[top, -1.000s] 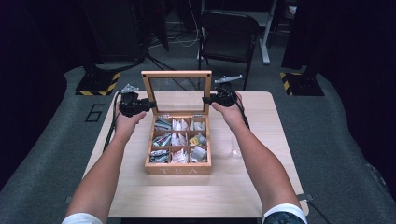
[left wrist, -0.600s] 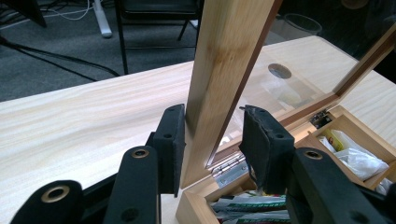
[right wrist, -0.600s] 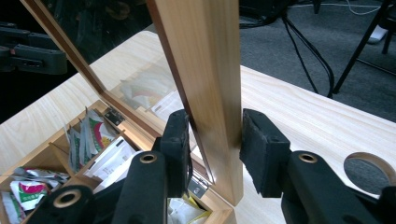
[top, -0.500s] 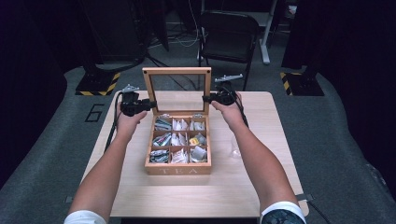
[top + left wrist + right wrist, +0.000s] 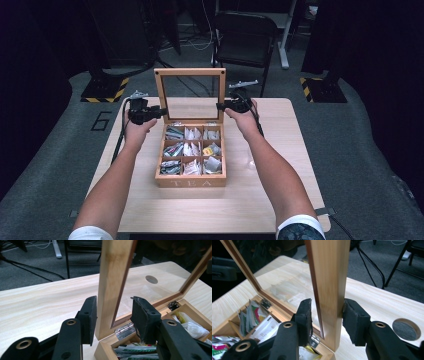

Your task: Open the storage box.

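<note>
A wooden tea box (image 5: 190, 181) lettered TEA stands mid-table, its compartments full of tea bags (image 5: 190, 149). Its glass lid (image 5: 190, 71) stands upright. My left gripper (image 5: 161, 112) straddles the lid's left side bar (image 5: 110, 285). Its jaws have just been opening, and one pad (image 5: 145, 315) stands clear of the wood. My right gripper (image 5: 220, 106) straddles the right side bar (image 5: 329, 290). Its jaws have also just been opening, with a small gap at one pad (image 5: 304, 315). Both grippers (image 5: 113, 305) (image 5: 325, 306) have the frame between their pads without clamping it.
The light wooden table (image 5: 280, 150) has bare room on both sides of the box and in front of it. A round cable hole (image 5: 406, 329) sits near the back right corner. A black chair (image 5: 245, 30) stands behind the table, on a grey floor with cables.
The lid's top edge has risen a little, so the lid stands more upright. Both hands have stayed where they were, beside the lid.
</note>
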Demonstrator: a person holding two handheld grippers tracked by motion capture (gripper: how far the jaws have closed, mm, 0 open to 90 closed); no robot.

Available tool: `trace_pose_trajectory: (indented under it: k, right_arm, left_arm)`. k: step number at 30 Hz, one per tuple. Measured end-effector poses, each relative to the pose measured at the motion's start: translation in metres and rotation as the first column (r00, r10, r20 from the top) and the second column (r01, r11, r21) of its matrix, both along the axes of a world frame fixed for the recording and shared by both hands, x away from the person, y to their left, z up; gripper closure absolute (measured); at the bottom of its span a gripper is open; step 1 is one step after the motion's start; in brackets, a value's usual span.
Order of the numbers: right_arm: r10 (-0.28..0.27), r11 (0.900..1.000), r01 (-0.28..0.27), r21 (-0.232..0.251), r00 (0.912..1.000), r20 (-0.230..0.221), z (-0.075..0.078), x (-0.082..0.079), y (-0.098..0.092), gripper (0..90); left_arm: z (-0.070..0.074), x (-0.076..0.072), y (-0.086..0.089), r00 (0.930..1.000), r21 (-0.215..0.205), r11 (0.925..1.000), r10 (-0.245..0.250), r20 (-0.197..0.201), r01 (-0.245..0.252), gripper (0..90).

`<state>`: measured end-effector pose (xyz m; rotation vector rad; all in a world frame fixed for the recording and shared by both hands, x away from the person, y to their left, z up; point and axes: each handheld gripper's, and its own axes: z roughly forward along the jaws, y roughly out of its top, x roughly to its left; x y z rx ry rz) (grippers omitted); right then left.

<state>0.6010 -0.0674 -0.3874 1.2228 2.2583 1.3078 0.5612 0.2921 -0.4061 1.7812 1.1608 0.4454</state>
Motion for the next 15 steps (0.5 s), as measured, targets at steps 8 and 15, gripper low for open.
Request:
trace_pose_trajectory:
  k: [8,15]
  right_arm:
    - [-0.006,1.0,0.006,-0.017,0.9996,-0.028,-0.0027,0.0016,-0.0041,60.2]
    - [-0.003,1.0,0.003,-0.025,0.9998,-0.02,-0.0002,-0.0013,-0.0037,57.5]
  left_arm:
    - [-0.0007,-0.0017,-0.0006,1.0,-0.005,1.0,0.005,-0.009,-0.005,55.1]
    - [-0.0008,-0.002,-0.0003,1.0,0.009,1.0,-0.001,-0.007,0.001,54.0]
